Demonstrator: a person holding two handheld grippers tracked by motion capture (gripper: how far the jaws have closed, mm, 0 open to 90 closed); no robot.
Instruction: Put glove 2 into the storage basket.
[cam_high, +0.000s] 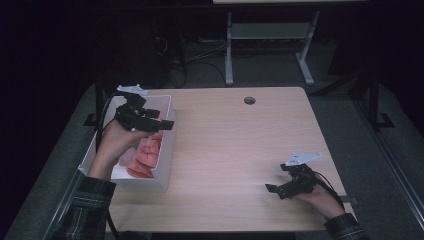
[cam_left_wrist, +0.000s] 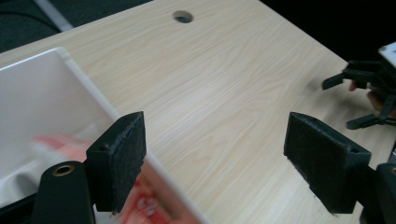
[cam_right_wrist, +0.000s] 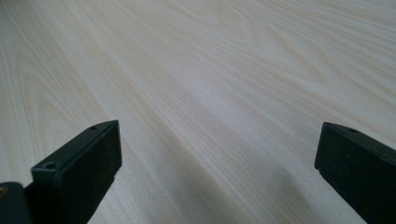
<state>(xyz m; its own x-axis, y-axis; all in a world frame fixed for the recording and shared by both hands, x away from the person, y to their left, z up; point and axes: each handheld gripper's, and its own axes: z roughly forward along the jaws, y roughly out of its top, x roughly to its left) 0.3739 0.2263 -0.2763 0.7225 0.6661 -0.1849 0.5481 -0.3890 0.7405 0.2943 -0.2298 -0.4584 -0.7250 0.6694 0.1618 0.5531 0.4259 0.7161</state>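
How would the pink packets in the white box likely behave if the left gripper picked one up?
The pink packets look soft and thin, so probably light and floppy. Their wrappers look glossy, so possibly slippery. Lying heaped in the white box, neighbours may shift.

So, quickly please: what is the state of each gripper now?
Left gripper: open, holding nothing, above the white box.
Right gripper: open, holding nothing, low over the table.

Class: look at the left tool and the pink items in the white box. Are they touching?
Apart. In the left gripper view the left tool has open, empty jaws, raised above the pink items lying in the white box.
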